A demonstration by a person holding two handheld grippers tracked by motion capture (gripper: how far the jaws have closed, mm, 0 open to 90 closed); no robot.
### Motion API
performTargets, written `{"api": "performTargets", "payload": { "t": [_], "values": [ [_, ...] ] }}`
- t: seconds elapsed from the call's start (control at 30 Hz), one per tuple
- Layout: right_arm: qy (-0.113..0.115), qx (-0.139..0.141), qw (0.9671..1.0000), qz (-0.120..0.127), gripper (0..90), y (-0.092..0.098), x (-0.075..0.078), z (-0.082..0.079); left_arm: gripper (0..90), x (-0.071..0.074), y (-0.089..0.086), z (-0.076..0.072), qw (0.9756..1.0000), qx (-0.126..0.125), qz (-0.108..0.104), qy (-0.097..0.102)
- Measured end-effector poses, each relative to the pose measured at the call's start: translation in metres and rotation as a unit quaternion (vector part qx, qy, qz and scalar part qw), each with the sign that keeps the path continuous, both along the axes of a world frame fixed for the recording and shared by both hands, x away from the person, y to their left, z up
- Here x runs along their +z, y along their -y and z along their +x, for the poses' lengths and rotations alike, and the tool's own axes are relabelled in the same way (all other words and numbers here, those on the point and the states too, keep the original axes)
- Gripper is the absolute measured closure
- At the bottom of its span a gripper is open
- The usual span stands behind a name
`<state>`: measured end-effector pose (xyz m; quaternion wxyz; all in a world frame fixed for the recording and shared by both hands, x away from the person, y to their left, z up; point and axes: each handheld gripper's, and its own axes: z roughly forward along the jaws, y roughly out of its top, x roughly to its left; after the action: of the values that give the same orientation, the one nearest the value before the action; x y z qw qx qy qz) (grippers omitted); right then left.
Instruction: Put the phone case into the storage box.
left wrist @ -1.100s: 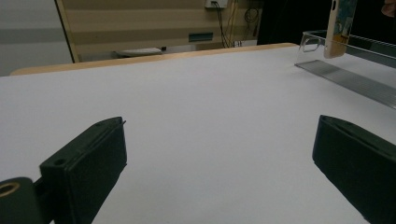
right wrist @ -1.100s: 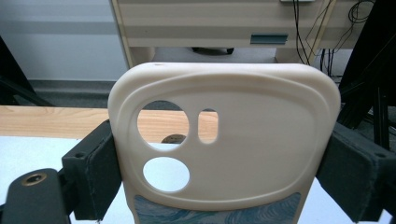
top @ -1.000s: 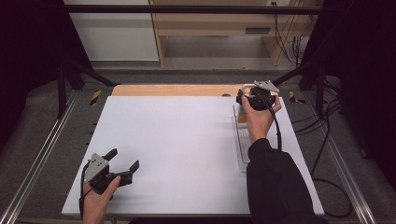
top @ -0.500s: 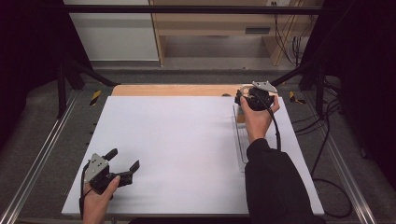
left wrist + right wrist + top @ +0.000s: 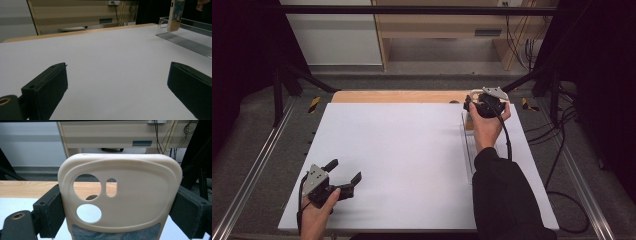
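The phone case (image 5: 120, 195), cream with a blue pattern at its lower end, is clamped between the 2 jaws of the right gripper (image 5: 484, 106), one jaw on each long side. It is held upright at the far right of the white tabletop (image 5: 412, 155), at the far end of a clear plastic tray (image 5: 468, 150). In the left gripper view the case (image 5: 175, 15) stands in this tray (image 5: 185, 41), but I cannot tell if it touches the bottom. The left gripper (image 5: 343, 176) rests at the near left corner, well apart, with its jaws wide apart and nothing between them. Compared with the pictures before, the right gripper has moved only very slightly; the left one has stayed. The bottom of the case is cut off in the right gripper view, and in the high view the hand (image 5: 486, 127) hides most of it.
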<state>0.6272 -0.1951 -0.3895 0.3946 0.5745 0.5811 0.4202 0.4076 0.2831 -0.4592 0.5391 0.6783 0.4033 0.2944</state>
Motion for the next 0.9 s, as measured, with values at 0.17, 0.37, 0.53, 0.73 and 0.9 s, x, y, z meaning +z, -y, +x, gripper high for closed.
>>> {"api": "performTargets", "payload": {
  "t": [0.17, 0.37, 0.53, 0.73, 0.9],
  "values": [
    [0.001, -0.005, 1.0, -0.001, 11.5, 0.0, -0.004, 0.003, 2.6, 0.0, 0.0, 0.0, 1.0, 0.0, 0.0, 0.0],
    [0.005, -0.008, 1.0, -0.002, 11.5, -0.001, -0.005, 0.004, 2.6, 0.0, 0.0, 0.0, 1.0, 0.0, -0.001, -0.001],
    [0.004, -0.008, 1.0, -0.003, 11.5, -0.001, -0.005, 0.004, 2.6, 0.0, 0.001, 0.0, 1.0, -0.003, 0.001, -0.002],
    [0.004, -0.006, 1.0, -0.005, 11.5, -0.004, -0.008, 0.006, 2.6, 0.0, 0.001, 0.0, 1.0, -0.004, -0.001, -0.002],
    [0.001, -0.01, 0.9999, -0.004, 11.4, -0.006, -0.012, 0.009, 2.6, 0.0, 0.001, 0.0, 1.0, -0.007, -0.004, -0.003]
  ]
}}
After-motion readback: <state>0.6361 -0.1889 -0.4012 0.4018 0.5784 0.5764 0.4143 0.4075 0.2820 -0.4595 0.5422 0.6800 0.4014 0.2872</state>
